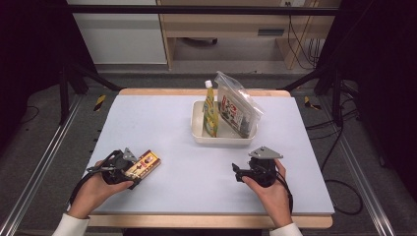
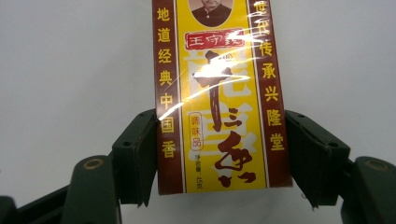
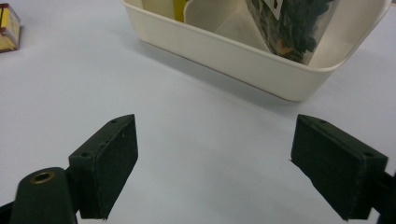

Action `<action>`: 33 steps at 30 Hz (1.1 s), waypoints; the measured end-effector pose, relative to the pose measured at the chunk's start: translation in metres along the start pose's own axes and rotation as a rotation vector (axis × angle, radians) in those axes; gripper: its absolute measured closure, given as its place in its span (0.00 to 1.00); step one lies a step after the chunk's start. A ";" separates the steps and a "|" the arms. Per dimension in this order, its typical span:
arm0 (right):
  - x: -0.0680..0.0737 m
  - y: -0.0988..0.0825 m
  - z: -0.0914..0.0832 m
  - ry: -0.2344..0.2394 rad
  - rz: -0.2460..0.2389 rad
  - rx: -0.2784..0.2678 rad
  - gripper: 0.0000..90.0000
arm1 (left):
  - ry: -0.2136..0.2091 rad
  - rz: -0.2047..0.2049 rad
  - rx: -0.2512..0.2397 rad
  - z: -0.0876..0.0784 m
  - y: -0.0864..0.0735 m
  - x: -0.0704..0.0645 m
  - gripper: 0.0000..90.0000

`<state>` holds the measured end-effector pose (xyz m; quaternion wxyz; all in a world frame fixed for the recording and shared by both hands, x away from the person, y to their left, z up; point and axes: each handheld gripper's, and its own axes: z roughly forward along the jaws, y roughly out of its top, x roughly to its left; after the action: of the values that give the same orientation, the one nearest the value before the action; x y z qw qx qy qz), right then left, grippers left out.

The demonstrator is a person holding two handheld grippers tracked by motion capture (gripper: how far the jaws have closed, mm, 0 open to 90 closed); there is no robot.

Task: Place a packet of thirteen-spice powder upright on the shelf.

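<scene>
While my left gripper (image 1: 129, 166) sits low at the near left of the table (image 1: 162, 123), the yellow and red seasoning box (image 2: 217, 98) lies flat between its jaws, and that is the relation everything turns on. In the left gripper view the box's long axis runs straight away from me along the line of the jaws, its near short end tucked back toward the gripper body, so the two pads bracket its long sides. The left pad looks to be touching the box's red edge; the right one stands just beside the other edge, and I cannot tell whether it presses, so I would call this a grip being taken rather than one made. My right gripper (image 1: 239, 173) rests at the near right with its jaws spread wide and nothing between them; its own view looks across bare table at the white plastic tub (image 3: 243, 60). That tub stands toward the far middle of the table, holding an upright squeeze bottle (image 1: 210, 110) and a clear zip bag of dark dried goods (image 1: 237, 110). I judge the left hand to be much the nearer to the box, with the tub lying ahead and to its right.
</scene>
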<state>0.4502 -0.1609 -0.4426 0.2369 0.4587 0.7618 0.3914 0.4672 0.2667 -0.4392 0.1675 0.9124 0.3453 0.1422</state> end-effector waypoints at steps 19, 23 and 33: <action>0.003 -0.001 0.006 0.008 -0.004 0.020 0.17 | 0.027 0.036 -0.107 -0.008 0.008 -0.010 0.36; 0.003 -0.001 0.006 0.009 -0.005 0.022 0.17 | 0.011 0.033 -0.144 -0.008 0.009 -0.011 0.36; 0.005 0.001 0.007 0.023 -0.004 0.014 0.18 | 0.010 0.067 -0.220 -0.009 0.018 -0.020 0.36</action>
<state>0.4532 -0.1532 -0.4454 0.2258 0.4542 0.7680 0.3910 0.4600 0.2421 -0.4267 0.2602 0.8988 0.2977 0.1894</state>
